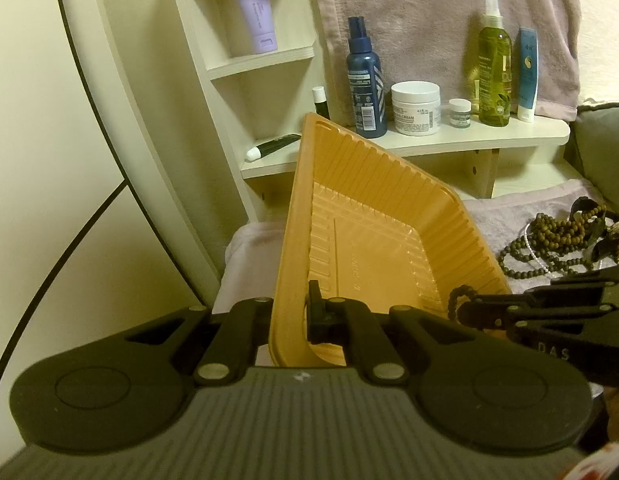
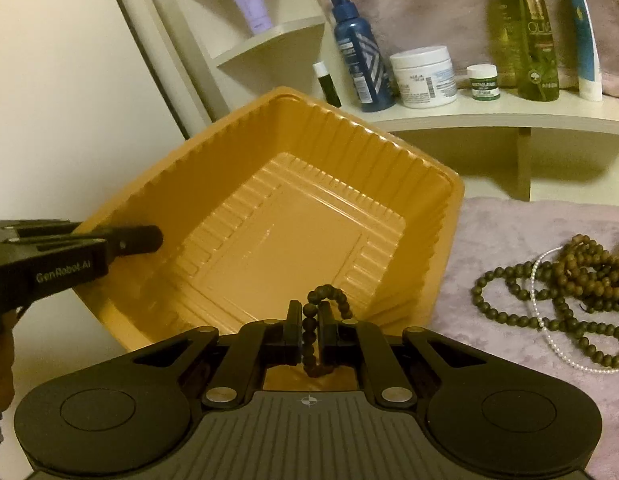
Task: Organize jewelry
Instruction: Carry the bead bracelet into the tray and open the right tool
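Only the right wrist view shows the bead bracelet [image 2: 315, 322] between parted jaws.

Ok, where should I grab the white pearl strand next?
On the pearl strand, pinch the near loop: it lies bare on the towel, just outside the wooden beads. Come from above, jaws across it; further back it is tangled among them.

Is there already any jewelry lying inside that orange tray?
No, the orange tray shows only its bare ribbed floor, while the bead strand hangs between the right tongs at its near edge.
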`<action>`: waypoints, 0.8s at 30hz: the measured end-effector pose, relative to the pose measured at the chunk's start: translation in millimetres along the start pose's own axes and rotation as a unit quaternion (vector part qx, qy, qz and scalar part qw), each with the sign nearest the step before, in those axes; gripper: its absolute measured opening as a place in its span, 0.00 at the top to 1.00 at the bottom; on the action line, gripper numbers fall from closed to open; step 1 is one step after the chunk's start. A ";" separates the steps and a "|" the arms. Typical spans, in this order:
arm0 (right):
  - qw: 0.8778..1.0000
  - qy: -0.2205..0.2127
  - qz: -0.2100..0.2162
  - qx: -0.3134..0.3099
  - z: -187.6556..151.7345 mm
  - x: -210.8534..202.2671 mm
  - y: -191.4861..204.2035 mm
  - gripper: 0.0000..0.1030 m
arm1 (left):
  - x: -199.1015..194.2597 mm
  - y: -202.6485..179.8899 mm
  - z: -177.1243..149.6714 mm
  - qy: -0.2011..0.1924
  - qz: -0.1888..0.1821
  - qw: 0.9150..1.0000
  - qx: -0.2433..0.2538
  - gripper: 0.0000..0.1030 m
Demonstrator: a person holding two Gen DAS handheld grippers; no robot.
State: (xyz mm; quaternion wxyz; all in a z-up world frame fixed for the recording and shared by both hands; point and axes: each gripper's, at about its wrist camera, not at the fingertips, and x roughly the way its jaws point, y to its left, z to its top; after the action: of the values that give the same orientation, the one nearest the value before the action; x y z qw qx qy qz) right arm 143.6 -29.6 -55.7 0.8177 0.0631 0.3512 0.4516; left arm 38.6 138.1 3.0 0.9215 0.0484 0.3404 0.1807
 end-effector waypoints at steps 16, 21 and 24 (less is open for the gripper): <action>0.978 -0.101 -0.181 0.041 -17.1 -86.9 -49.2 0.35 | 0.5 -0.2 -2.3 0.003 0.000 1.000 -0.006 0.96; 0.954 -0.084 -0.278 0.080 -31.8 -108.8 -102.4 0.58 | 1.2 0.5 -1.9 0.004 0.000 1.000 -0.008 0.96; 0.944 -0.076 -0.306 0.095 -36.9 -117.1 -126.7 0.65 | 0.9 -0.3 -2.0 0.005 0.002 1.000 -0.008 0.96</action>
State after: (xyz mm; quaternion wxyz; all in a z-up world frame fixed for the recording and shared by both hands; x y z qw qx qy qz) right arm 167.8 -203.2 -75.9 0.9311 0.0641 0.3312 0.1385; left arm 38.0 138.1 0.9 0.9198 0.0404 0.3435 0.1852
